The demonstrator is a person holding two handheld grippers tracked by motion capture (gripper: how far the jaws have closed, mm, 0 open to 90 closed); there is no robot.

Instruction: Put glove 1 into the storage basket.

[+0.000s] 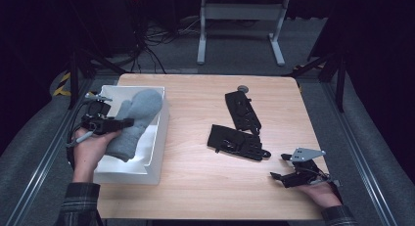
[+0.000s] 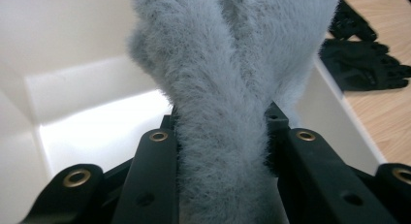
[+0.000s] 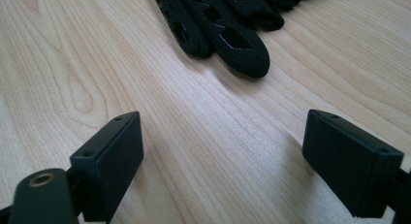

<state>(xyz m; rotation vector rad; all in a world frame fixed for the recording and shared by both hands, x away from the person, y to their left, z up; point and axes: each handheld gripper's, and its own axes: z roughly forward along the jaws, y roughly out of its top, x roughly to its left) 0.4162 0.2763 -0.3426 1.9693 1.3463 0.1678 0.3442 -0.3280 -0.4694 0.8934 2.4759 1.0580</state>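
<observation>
Our left gripper (image 1: pixel 125 122) is clamped on the grey mittens (image 1: pixel 134 122), its jaws pressed into the fluffy pile from both sides; in the left gripper view the fur (image 2: pixel 228 112) bulges out above the pinch. We hold them near the cuff end so that the rest hangs forward of the jaws and over the white box (image 1: pixel 159 138). Below and ahead of the jaws lies the bare box floor (image 2: pixel 97 132), so we judge the hold is meant to lower the mittens into it or lift them out; which one we cannot tell.

Our right gripper (image 1: pixel 280 167) rests low over the table (image 1: pixel 195 182) with its jaws spread wide and nothing between them; in the right gripper view only wood grain (image 3: pixel 213 136) lies in the gap. Just ahead of it, apart from the jaws, are the fingertips of a black glove (image 3: pixel 242 49). Seen from above, that glove (image 1: pixel 237 143) lies beyond the gripper, and a second black glove (image 1: pixel 242 111) farther off. We judge the open jaws are aimed there ready for the nearer glove.
</observation>
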